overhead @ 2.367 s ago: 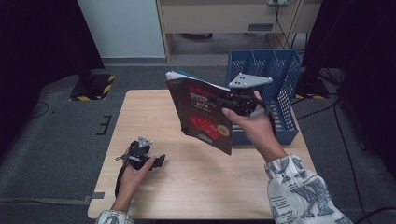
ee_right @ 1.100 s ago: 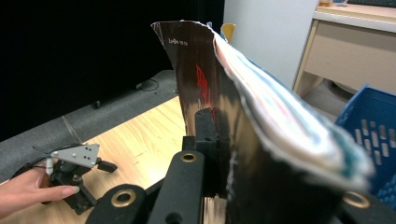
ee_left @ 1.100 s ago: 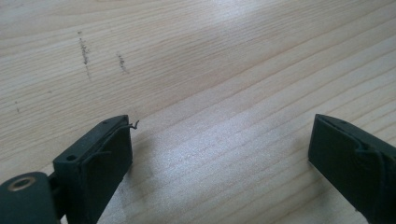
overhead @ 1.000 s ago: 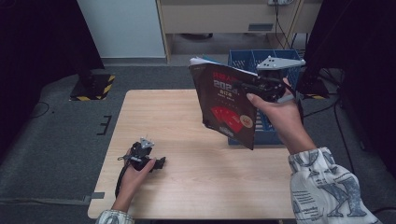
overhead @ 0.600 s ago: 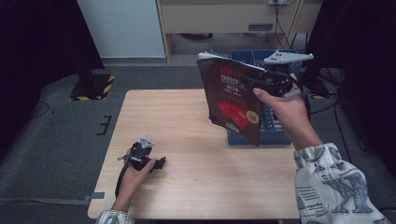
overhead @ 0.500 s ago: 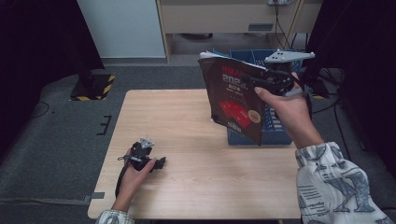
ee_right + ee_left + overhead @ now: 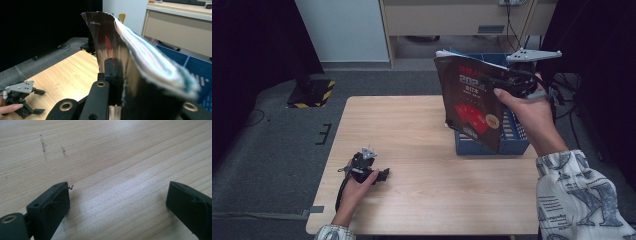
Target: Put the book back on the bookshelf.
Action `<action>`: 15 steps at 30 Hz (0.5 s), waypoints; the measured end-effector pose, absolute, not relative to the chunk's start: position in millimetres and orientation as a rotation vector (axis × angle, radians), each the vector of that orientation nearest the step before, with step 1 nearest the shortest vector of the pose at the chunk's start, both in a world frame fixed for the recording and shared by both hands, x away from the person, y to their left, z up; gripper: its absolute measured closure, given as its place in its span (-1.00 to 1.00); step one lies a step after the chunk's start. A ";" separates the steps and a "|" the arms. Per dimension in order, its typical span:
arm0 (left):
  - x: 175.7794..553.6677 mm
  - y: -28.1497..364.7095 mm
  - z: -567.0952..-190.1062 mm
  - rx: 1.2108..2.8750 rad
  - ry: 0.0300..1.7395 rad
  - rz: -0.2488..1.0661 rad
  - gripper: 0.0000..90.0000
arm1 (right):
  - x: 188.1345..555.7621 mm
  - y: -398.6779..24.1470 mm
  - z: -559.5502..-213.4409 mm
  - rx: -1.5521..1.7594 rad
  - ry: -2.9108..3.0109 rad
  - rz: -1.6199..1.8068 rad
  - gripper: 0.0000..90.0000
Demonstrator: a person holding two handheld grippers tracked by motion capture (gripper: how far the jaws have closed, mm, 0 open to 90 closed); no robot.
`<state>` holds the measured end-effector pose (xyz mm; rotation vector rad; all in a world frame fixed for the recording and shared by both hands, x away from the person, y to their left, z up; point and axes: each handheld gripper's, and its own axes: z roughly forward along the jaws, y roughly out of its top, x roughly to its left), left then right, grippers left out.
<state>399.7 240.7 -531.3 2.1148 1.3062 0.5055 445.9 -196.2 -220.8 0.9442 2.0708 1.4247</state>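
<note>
I start with the table (image 7: 422,150): a pale wooden top, bare across its left and middle. At its far right edge stands the blue crate (image 7: 512,137), a slotted file rack, and that is where I judge the work is headed.

In front of the crate, lifted off the table, is the book (image 7: 469,107), a thick dark-covered volume with red print. I hold it upright and slightly tilted, its lower corner hanging in front of the crate's near wall, its top above the rim. From the right gripper view its fanned pages (image 7: 155,65) bulge toward the crate side.

My right claw (image 7: 507,82) is clamped on the book's upper right edge, jaws pinched tight on cover and pages. My left claw (image 7: 379,175) rests on the table near the left corner, jaws spread wide with nothing but wood grain between them (image 7: 117,202).

The step in hand, as I read it, is carrying the book to the crate for filing. The next move calls for bringing the book up over the near wall, squaring its spine with one of the slots, then lowering it straight in before letting go. The loose pages could catch on a divider, so I would keep the grip firm until the bottom edge is seated. Which slot is free I cannot tell from here.
</note>
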 end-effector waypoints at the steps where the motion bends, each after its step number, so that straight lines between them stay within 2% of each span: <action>1: 399.6 240.8 -531.5 2.113 1.306 0.506 -0.90 | 446.3 -197.9 -220.5 0.949 2.065 1.424 0.93; 15: 398.3 240.8 -533.6 2.097 1.300 0.513 -0.94 | 447.0 -220.9 -214.7 0.993 2.011 1.400 0.94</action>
